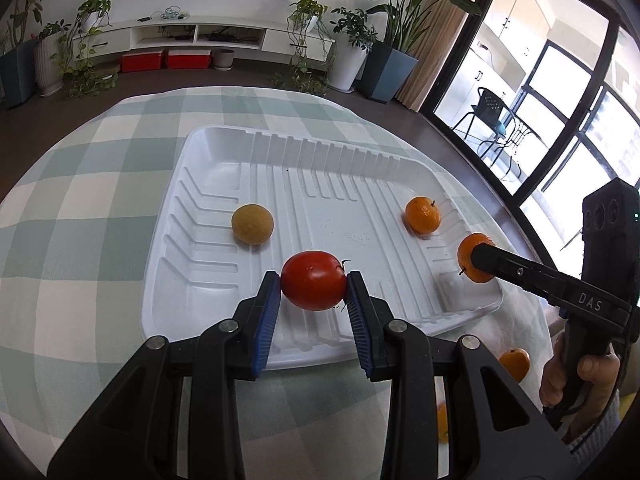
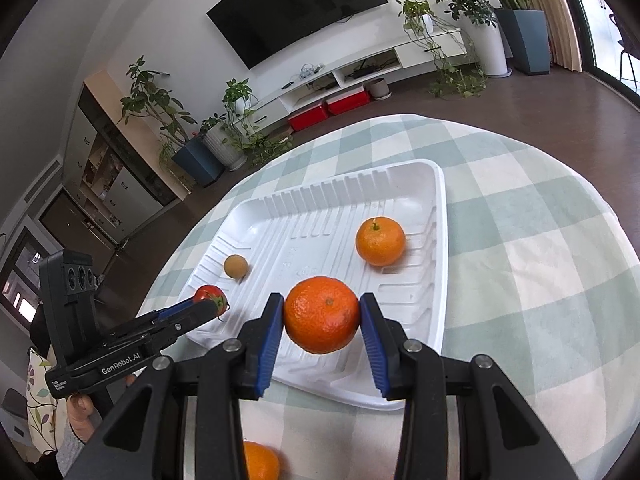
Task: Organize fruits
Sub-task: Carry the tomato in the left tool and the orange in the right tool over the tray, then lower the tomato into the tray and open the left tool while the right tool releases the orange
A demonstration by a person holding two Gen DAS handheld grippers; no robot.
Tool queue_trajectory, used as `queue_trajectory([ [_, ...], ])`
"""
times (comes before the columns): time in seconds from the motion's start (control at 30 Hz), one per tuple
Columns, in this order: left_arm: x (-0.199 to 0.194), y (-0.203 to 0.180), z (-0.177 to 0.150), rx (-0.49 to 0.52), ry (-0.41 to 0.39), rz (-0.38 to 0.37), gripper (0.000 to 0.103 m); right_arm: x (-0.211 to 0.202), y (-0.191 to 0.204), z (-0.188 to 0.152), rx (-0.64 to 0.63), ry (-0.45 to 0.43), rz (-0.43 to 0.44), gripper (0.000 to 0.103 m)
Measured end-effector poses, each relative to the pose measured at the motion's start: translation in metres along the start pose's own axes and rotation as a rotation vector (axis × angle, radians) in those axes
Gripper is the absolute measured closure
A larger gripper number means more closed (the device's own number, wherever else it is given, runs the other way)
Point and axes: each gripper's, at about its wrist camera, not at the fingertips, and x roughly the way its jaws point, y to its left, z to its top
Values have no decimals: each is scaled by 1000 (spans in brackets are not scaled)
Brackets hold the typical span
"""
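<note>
Left wrist view first, scanning left to right: the little tan fruit (image 1: 252,224) sits in the white foam tray (image 1: 208,184) on the checked cloth of the desk (image 1: 80,200), then comes the tomato (image 1: 313,280) that my left gripper (image 1: 313,290) is clamped on, pads on its two sides, just over the tray's near edge. It's smooth and thin-skinned, so I'd guess it's slippery and bruises easily; a squeeze across the widest part feels right, no harder than needed. Further right an orange (image 1: 423,215) rests in the tray, and my right gripper (image 1: 478,258) is closed on the mandarin (image 1: 474,254) above the tray's right corner. That one looks light with a pebbly, springy peel, so it grips better and forgives more. One more orange fruit (image 1: 515,363) waits on the cloth outside the tray. The tray itself looks thin and flimsy, likely to slide if bumped.

Readable writing: "DAS" on the right gripper's arm, and in the right wrist view "GenRobot.AI" on the left one.
</note>
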Motion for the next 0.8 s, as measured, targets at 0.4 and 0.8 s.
queue_trajectory([
  [0.4,17,6,5,16,11,61,71,16,-2,0,-43,37,-81,60],
  [0.8,14,11,5,4,-2,78,71,8,1,-1,-57,4,-105,59],
])
